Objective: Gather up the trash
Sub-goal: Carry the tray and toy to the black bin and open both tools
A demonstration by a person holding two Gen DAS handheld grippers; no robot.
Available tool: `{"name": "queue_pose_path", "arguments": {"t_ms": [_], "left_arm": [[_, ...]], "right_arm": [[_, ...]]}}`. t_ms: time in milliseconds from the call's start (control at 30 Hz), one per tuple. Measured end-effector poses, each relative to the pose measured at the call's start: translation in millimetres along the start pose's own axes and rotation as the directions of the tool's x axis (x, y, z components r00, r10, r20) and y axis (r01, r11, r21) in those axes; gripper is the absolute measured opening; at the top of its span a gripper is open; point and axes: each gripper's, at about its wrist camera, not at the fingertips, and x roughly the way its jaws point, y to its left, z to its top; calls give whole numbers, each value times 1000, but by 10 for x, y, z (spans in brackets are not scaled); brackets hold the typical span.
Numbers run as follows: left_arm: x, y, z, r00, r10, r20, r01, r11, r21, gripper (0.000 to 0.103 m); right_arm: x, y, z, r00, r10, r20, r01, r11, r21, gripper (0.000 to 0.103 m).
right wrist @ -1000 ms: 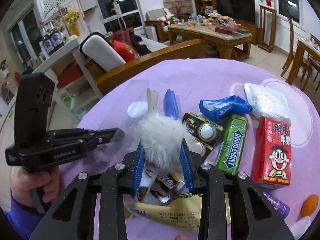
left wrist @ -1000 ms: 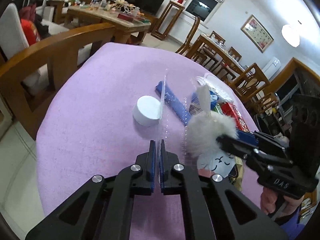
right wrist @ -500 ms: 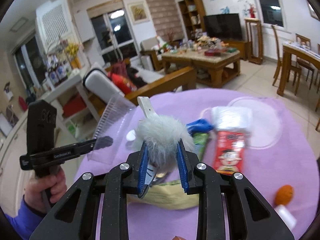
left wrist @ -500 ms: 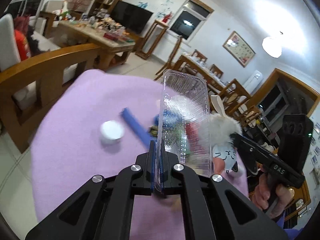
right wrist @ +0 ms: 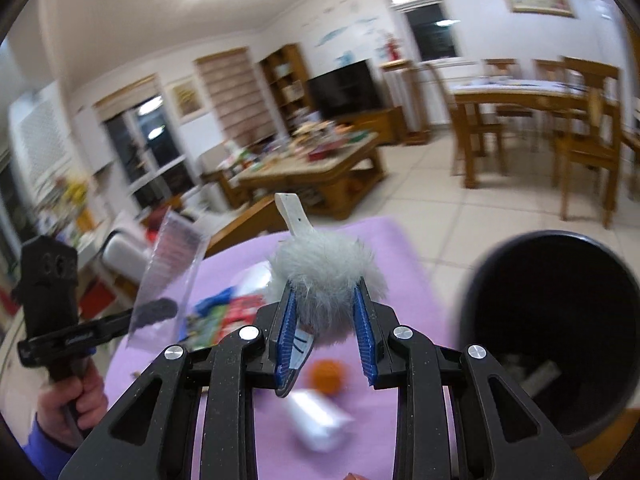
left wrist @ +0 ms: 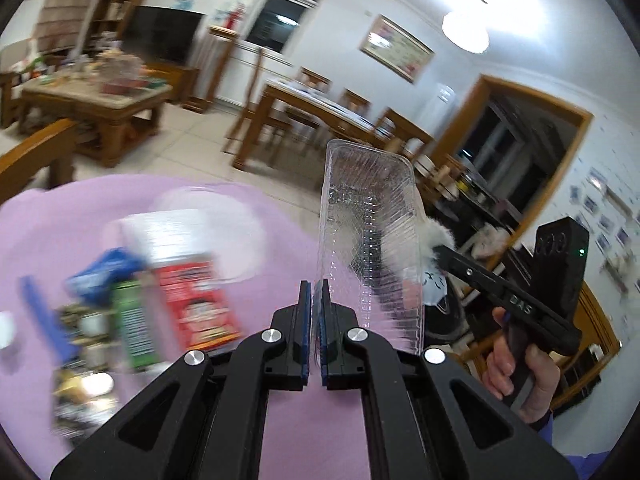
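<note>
Trash first, from the left wrist view: clear plastic tray (left wrist: 366, 248) pinched by its thin edge between the pressed-together jaws of the left gripper (left wrist: 315, 320), standing upright and lifted off the purple tablecloth (left wrist: 248, 240). More litter lying blurred below on the cloth: red box (left wrist: 192, 304), green gum pack (left wrist: 132, 320), blue wrapper (left wrist: 104, 272), white bag (left wrist: 188, 232). Off to the right, right gripper (left wrist: 438, 250) in a hand (left wrist: 520, 368), carrying something white and furry past the table edge. From the right wrist view: fluffy rabbit toy (right wrist: 326, 276), one white ear sticking up, squeezed between the blue pads (right wrist: 286, 332) of the right gripper (right wrist: 326, 340), held above the cloth. Black bin (right wrist: 556, 328) close at the right, mouth open, some scraps already inside. Tray again at the left in the other gripper (right wrist: 154, 310), well apart from the bin. Orange ball (right wrist: 326, 376) and a white wrapper (right wrist: 316, 420) lying on the cloth below the jaws. Risks, as a judgement: thin tray held only at its rim, likely to twist or slip free during a fast swing; fur soft and springy, so possible slide out of the pads before reaching the bin mouth; wide tray liable to catch on the bin rim and tip out if brought in flat.
</note>
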Motion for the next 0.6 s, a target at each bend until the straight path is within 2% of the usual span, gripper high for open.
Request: {"name": "queue_pose_path", "arguments": {"t_ms": [133, 300, 467, 600], "left_arm": [[577, -383, 67, 995, -66, -70, 69, 997, 40, 4], [1295, -817, 105, 980, -117, -159, 131, 988, 81, 4], [1829, -1073, 69, 969, -109, -223, 138, 983, 119, 4], [2109, -1164, -46, 960, -86, -266, 125, 983, 133, 4]], "right_arm": [[-288, -706, -38, 993, -111, 34, 108, 991, 77, 28], [-509, -1498, -197, 975, -222, 29, 214, 962, 170, 28], [-578, -2115, -377, 964, -268, 5, 259, 937, 236, 28], [-518, -2406, -503, 960, -279, -15, 273, 925, 263, 28]]}}
